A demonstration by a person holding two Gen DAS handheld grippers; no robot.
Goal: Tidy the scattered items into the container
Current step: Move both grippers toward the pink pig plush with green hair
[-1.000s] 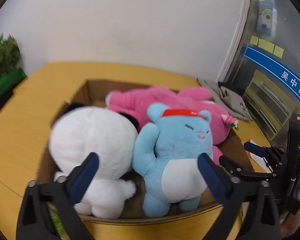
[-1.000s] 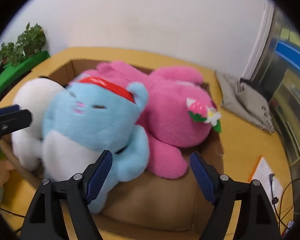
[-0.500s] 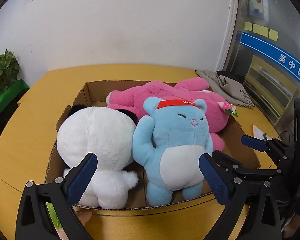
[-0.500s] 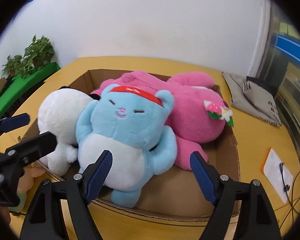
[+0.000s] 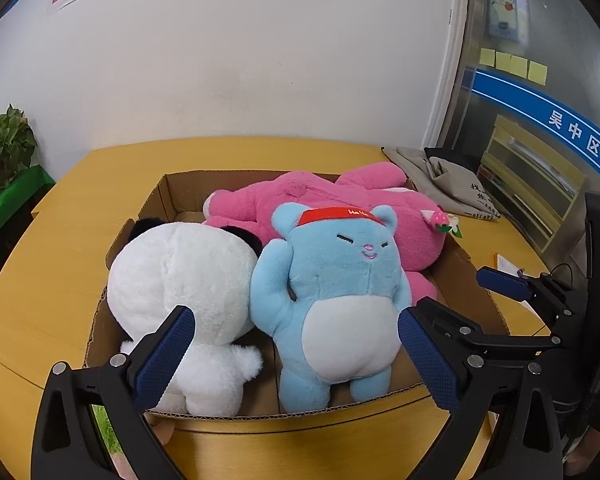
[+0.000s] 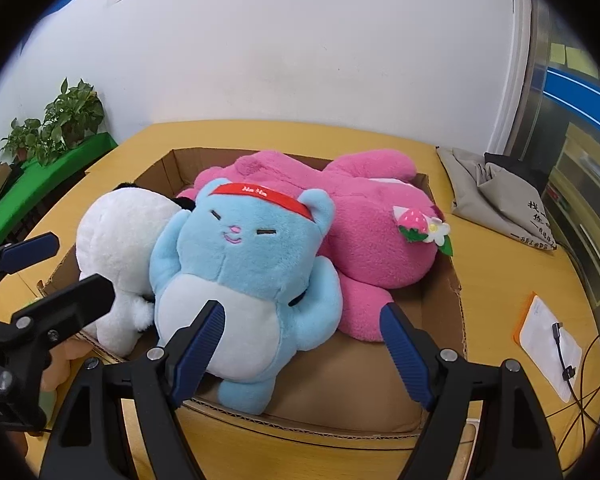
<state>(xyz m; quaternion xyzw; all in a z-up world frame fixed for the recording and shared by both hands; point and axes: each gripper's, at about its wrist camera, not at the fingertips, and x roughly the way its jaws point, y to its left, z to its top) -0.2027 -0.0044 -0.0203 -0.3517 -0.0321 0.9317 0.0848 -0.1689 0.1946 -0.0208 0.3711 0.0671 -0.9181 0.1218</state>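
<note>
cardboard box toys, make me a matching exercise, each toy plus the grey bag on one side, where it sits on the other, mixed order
Things:
1. white plush toy
2. blue plush toy
3. pink plush toy
4. grey cloth bag

Places:
A. lying across the far side of the cardboard box
B. outside the box, on the wooden table near the glass door
C. front of the box, on the side towards the potted plant
D. front of the box, leaning back against the pink toy

Pairs: 1-C, 2-D, 3-A, 4-B
</note>
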